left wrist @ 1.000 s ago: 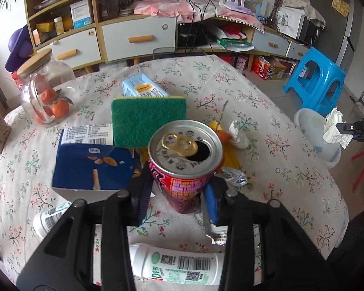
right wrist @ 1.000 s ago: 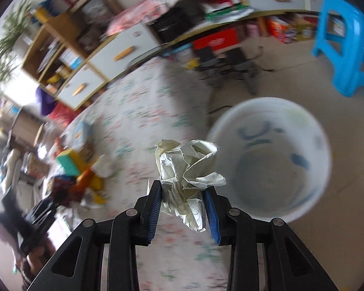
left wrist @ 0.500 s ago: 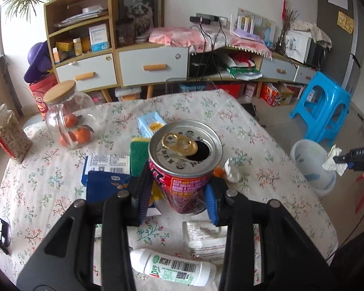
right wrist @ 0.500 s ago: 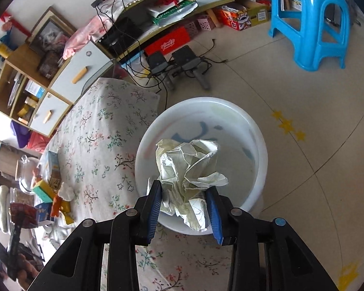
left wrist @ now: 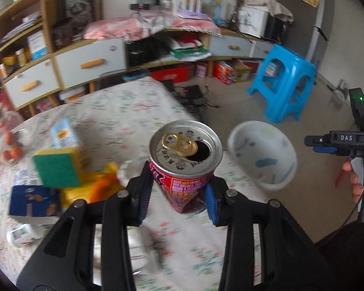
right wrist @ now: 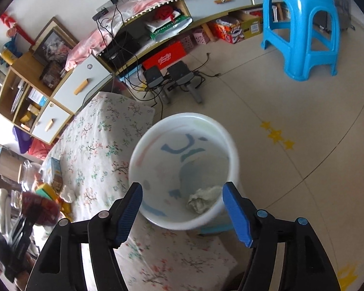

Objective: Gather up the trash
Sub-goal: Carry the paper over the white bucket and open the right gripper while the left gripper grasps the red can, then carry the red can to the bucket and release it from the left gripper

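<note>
Crumpled paper (right wrist: 202, 198) inside bin (right wrist: 143, 155); bin beside table (right wrist: 97, 145), stool (right wrist: 301, 24) behind

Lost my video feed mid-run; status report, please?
Left gripper shut on the drink can, lifted off the table. Right gripper open above the white bin, crumpled paper inside. Nothing blocking the bin.

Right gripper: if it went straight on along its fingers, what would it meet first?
Most likely the white plastic bin: the open right gripper points into its mouth, where a crumpled paper wad lies at the bottom. Depth is unclear, but nothing shows between.
</note>
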`<state>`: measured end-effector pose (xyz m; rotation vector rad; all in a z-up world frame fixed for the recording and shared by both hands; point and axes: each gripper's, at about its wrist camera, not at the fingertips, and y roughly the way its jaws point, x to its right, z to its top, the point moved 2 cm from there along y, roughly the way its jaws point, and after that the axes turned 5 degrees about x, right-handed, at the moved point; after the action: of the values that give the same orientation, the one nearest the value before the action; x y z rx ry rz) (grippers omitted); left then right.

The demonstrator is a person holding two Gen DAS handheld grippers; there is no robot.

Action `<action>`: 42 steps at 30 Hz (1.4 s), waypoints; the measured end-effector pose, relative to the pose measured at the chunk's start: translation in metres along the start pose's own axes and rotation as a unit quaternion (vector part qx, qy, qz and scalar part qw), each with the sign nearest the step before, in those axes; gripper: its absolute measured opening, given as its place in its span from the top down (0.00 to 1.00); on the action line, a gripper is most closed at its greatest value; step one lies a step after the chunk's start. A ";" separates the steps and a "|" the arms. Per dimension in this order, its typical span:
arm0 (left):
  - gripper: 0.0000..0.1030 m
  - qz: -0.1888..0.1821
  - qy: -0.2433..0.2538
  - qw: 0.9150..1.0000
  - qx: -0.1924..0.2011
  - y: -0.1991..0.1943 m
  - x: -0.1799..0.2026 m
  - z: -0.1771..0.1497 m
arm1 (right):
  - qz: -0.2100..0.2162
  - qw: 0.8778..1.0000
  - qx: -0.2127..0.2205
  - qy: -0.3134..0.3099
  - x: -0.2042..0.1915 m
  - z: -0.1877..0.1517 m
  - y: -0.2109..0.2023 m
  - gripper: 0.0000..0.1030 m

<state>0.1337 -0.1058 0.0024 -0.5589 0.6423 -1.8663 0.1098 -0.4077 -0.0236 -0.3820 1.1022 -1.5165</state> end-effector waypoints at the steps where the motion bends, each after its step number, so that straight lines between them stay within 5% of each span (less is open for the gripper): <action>1: 0.61 -0.010 0.005 1.000 -0.002 0.006 0.010 0.002 | -0.005 1.000 0.001 -0.002 0.004 -0.002 -0.001 0.31; 8: 0.61 -0.078 0.040 0.996 -0.031 0.055 0.080 0.007 | -0.028 0.999 0.012 0.018 0.044 -0.006 -0.017 0.30; 16: 0.60 -0.093 0.039 0.994 -0.049 0.083 0.114 0.007 | -0.022 0.999 0.020 0.032 0.058 0.001 -0.021 0.30; 18: 0.49 -0.110 0.029 0.992 -0.046 0.082 0.115 0.008 | -0.017 0.999 0.022 0.029 0.055 0.003 -0.021 0.30; 19: 0.28 -0.108 0.025 0.993 -0.046 0.081 0.115 0.009 | -0.015 0.999 0.024 0.027 0.053 0.003 -0.021 0.30; 20: 0.13 -0.099 0.022 0.994 -0.039 0.076 0.113 0.010 | -0.014 0.999 0.026 0.025 0.051 0.004 -0.022 0.30; 21: 0.12 -0.090 0.023 0.995 -0.029 0.073 0.112 0.011 | -0.013 0.999 0.028 0.024 0.050 0.004 -0.022 0.30; 30: 0.06 -0.045 0.002 0.998 -0.039 0.043 0.065 0.008 | -0.018 0.999 0.028 0.017 0.040 0.005 -0.021 0.30; 42: 0.01 0.063 -0.048 0.996 -0.041 -0.013 -0.042 -0.019 | -0.021 0.999 0.036 -0.031 -0.003 -0.005 -0.020 0.26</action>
<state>0.1275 -0.0588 -0.0065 -0.6426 0.6778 -1.6918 0.0947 -0.4046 -0.0091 -0.4024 0.9942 -1.5657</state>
